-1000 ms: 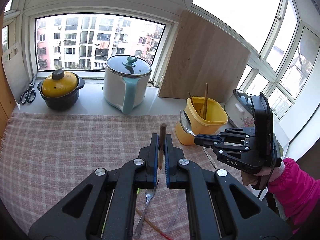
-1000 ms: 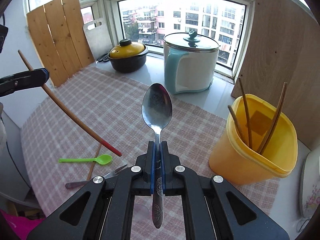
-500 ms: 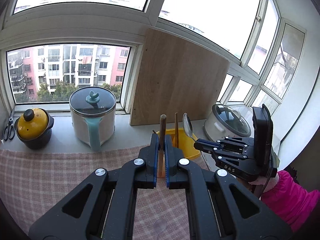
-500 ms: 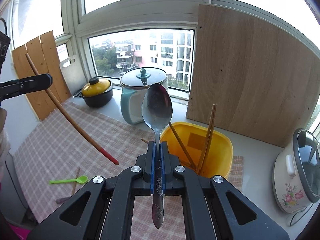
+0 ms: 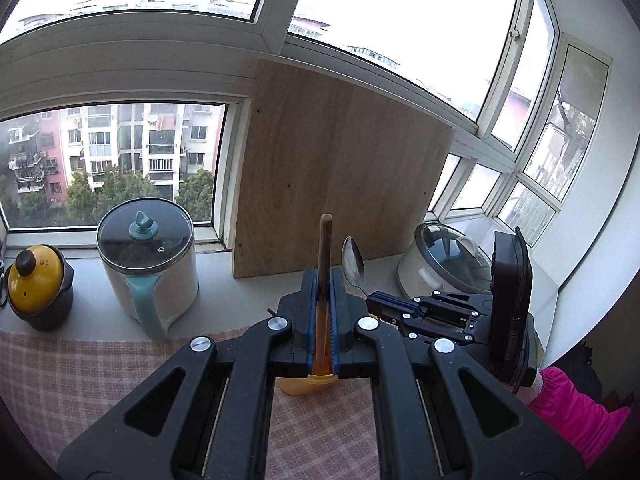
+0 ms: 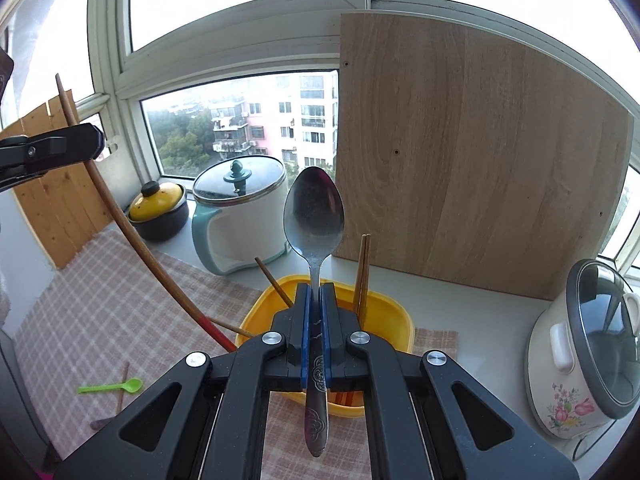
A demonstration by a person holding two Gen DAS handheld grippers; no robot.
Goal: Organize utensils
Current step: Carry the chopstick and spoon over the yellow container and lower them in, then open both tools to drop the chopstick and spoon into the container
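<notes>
My left gripper (image 5: 324,280) is shut on a long wooden chopstick (image 5: 325,240) that stands upright between the pads. In the right wrist view that chopstick (image 6: 132,236) slants down from the left gripper (image 6: 94,142), its red tip close to the left rim of the yellow container (image 6: 394,312). My right gripper (image 6: 315,292) is shut on the handle of a metal spoon (image 6: 314,216), bowl up, right over the container. Several chopsticks (image 6: 362,272) stand in it. In the left wrist view the right gripper (image 5: 372,300) and the spoon (image 5: 353,262) are just to the right. The container (image 5: 304,386) is mostly hidden under my fingers.
A green plastic spoon (image 6: 110,388) and another utensil lie on the checked cloth (image 6: 100,300). A white and teal pot (image 6: 240,220), a yellow-lidded pot (image 6: 160,216), a leaning wooden board (image 6: 460,160) and a rice cooker (image 6: 580,340) stand along the sill.
Both grippers have risen and travelled across the cloth to the yellow container, which went from off to the right to directly under them. The chopstick and the spoon stay gripped.
</notes>
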